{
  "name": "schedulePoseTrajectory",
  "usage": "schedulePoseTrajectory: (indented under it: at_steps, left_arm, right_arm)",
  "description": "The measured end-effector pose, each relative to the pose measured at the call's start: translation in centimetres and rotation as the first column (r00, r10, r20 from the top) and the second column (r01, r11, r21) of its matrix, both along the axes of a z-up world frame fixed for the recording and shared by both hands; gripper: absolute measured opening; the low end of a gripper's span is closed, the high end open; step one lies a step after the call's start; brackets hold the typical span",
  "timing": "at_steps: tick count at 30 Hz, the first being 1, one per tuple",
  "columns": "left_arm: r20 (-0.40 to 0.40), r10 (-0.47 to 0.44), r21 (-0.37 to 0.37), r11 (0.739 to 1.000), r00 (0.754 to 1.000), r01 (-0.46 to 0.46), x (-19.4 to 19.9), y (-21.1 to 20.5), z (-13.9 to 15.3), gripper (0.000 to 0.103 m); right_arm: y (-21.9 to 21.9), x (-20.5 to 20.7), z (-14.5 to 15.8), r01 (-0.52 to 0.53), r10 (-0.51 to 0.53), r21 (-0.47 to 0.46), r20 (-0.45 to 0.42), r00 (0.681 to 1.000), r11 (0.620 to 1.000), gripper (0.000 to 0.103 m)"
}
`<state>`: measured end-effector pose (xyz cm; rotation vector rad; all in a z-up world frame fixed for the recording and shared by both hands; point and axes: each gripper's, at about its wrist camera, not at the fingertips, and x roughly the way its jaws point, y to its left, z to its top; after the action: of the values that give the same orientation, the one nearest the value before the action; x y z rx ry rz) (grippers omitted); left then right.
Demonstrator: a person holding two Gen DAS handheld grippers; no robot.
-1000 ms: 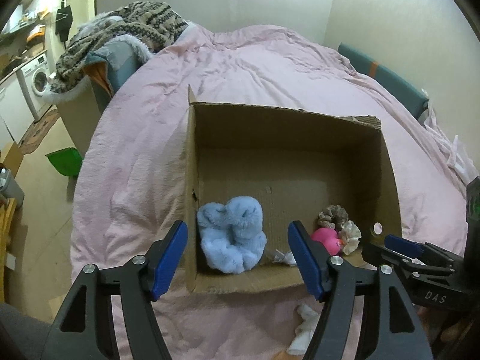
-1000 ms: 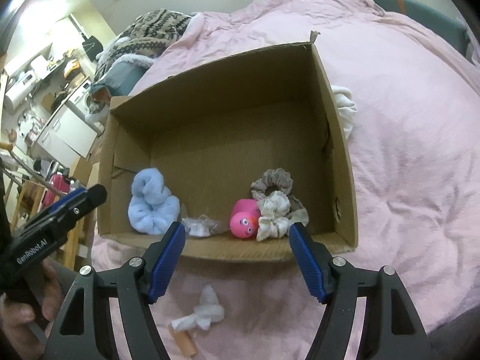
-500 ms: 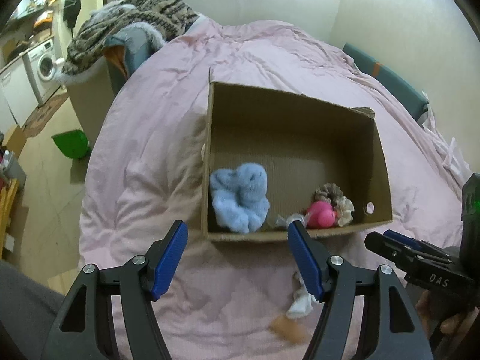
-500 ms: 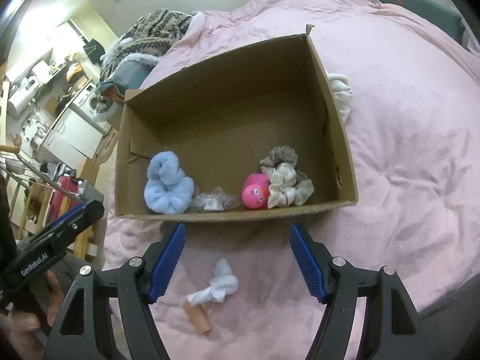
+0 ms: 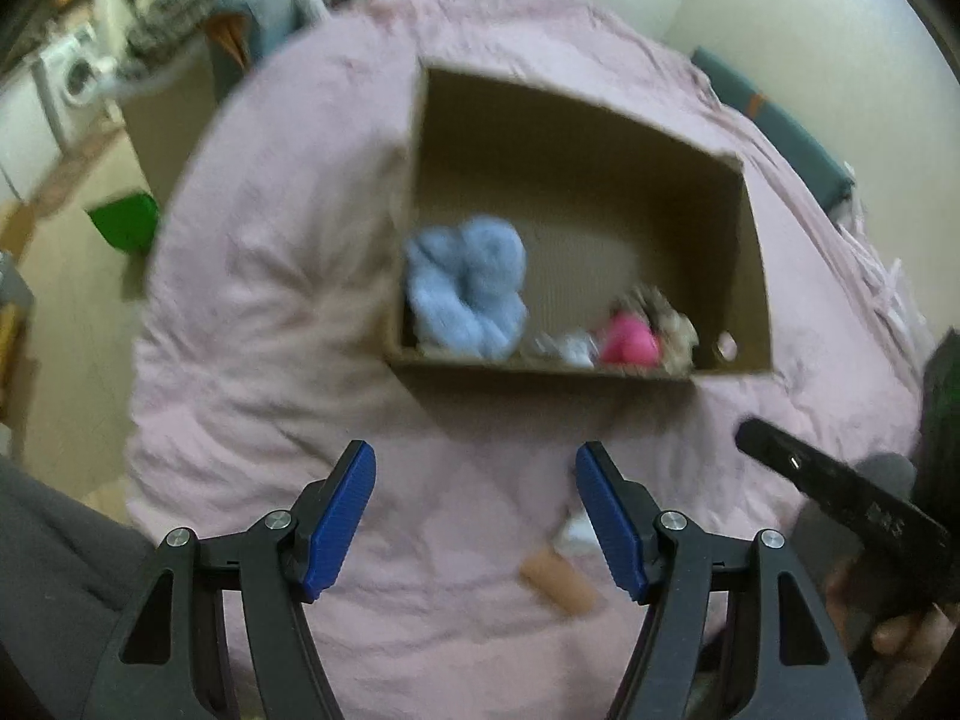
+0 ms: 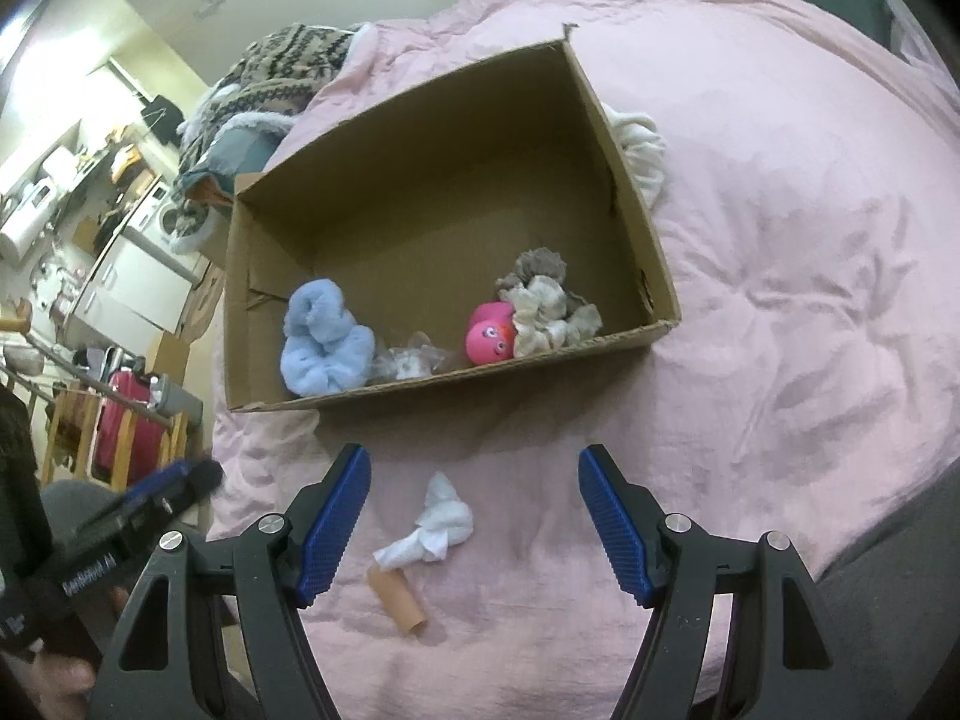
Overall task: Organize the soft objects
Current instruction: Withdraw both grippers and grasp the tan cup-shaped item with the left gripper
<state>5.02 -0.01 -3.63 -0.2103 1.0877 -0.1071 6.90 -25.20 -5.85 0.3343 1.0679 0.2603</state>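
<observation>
From the left wrist view, which is blurred, the left tool (image 5: 474, 510) hangs over the pink bedspread (image 5: 270, 300) with its blue pads spread wide and nothing between them. Beyond it stands an open cardboard box (image 5: 576, 369), and along its near wall lie a fluffy light-blue scrunchie (image 5: 465, 294), a small white wad (image 5: 573, 351), a pink ball toy (image 5: 627, 339) and a beige scrunchie (image 5: 675, 330). On the bedspread, near the right pad, lies a tan tube (image 5: 555, 585), with a scrap of white just above it. From the right wrist view, the right tool (image 6: 474, 510) also stands wide open and empty above the bedspread (image 6: 780, 300). Between its pads lies a crumpled white tissue (image 6: 435, 528), touching the tan tube (image 6: 399, 600) just below it. The cardboard box (image 6: 420, 387) holds the light-blue scrunchie (image 6: 324, 348) at its left, a clear crinkled wrapper (image 6: 411, 363) beside it, then the pink ball toy (image 6: 489, 339) against the beige scrunchie (image 6: 552, 315) and a brown scrunchie (image 6: 537, 267) behind. A white cloth (image 6: 639, 147) lies outside the box against its right wall. The left tool (image 6: 138, 516) shows at the lower left edge.
</observation>
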Motion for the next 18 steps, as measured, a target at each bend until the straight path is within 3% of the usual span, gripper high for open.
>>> schedulePoseTrajectory:
  at_steps: [3,6,8,10,13,17,18]
  left_arm:
    - [-0.117,-0.051,-0.048,0.998,0.992,0.045,0.3,-0.9,-2.3,0.066]
    - [-0.255,-0.125,-0.085,0.991,0.959,0.107,0.4,-2.6,-5.3,0.063]
    - [-0.323,-0.142,-0.102,0.988,0.936,0.114,0.2,-3.4,-7.0,0.044]
    - [-0.387,-0.161,-0.137,0.984,0.908,0.116,0.0,-4.4,-8.6,0.038]
    - [-0.421,-0.188,-0.168,0.978,0.888,0.128,-0.2,-5.7,-9.7,0.038]
    - [-0.433,-0.166,-0.152,0.982,0.886,0.11,0.1,-6.5,-10.8,0.037]
    - [-0.435,-0.161,-0.145,0.984,0.886,0.108,0.1,-6.6,-11.0,0.03]
  right_arm:
    - [-0.1,0.4,-0.6,0.012,-0.012,0.003,-0.021,1.0,1.0,0.076]
    - [-0.2,0.8,-1.3,0.029,-0.028,0.012,-0.046,0.999,1.0,0.076]
    - [-0.2,0.9,-1.5,0.032,-0.032,0.012,-0.057,0.998,0.999,0.076]
    - [-0.1,1.0,-1.8,0.033,-0.032,0.02,-0.068,0.997,0.999,0.076]
    - [-0.2,1.3,-2.1,0.036,-0.034,0.033,-0.081,0.996,0.999,0.076]
    - [-0.2,1.5,-2.4,0.036,-0.032,0.045,-0.093,0.995,0.998,0.076]
    - [-0.2,1.5,-2.5,0.036,-0.031,0.047,-0.095,0.995,0.998,0.076]
